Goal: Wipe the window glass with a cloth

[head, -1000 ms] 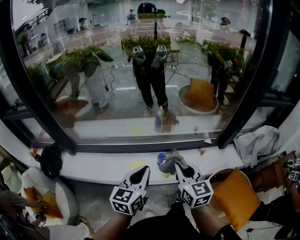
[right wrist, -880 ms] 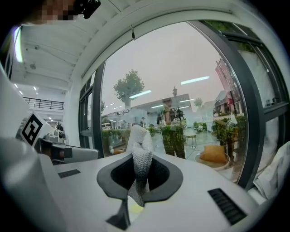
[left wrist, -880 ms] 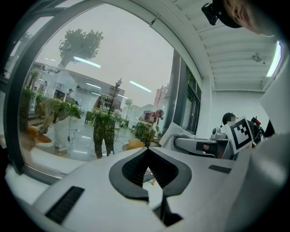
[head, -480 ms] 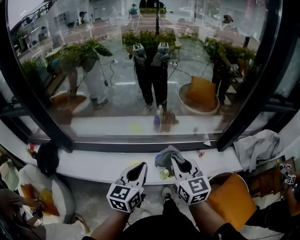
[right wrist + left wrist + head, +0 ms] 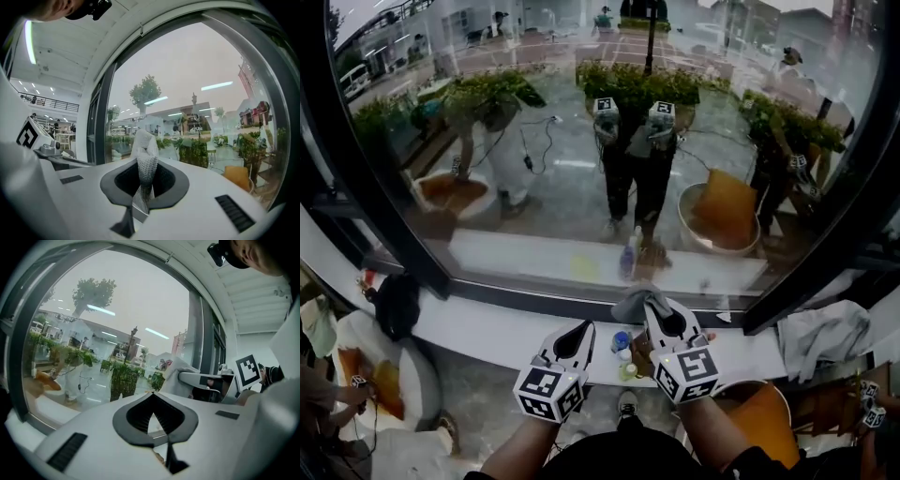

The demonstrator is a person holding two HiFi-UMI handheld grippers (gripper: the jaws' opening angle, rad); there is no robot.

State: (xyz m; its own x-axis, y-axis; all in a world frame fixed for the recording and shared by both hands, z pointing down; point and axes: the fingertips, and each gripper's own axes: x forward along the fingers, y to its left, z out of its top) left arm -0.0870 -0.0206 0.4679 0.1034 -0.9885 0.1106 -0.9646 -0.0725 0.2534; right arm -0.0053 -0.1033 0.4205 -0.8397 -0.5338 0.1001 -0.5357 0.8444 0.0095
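Note:
The large window glass (image 5: 562, 159) fills the head view above a black frame. My right gripper (image 5: 654, 307) is shut on a grey cloth (image 5: 630, 303), which it holds just before the lower frame. In the right gripper view the cloth (image 5: 145, 145) stands up from between the shut jaws of that gripper (image 5: 144, 161), with the glass (image 5: 201, 89) right ahead. My left gripper (image 5: 584, 329) hovers to the left, lower, shut with nothing in it. In the left gripper view its tips (image 5: 151, 397) meet, and the cloth (image 5: 180, 373) shows at the right.
A white sill (image 5: 487, 328) runs under the black lower frame (image 5: 525, 298). Small bottles (image 5: 622, 341) stand on the sill below the grippers. A black bag (image 5: 394, 305) lies at its left and a grey rag (image 5: 820, 333) at its right. An orange cushion (image 5: 759, 417) is below right.
Both grippers have come up and forward toward the glass. The cloth in the right gripper has moved from over the sill to the lower window frame.

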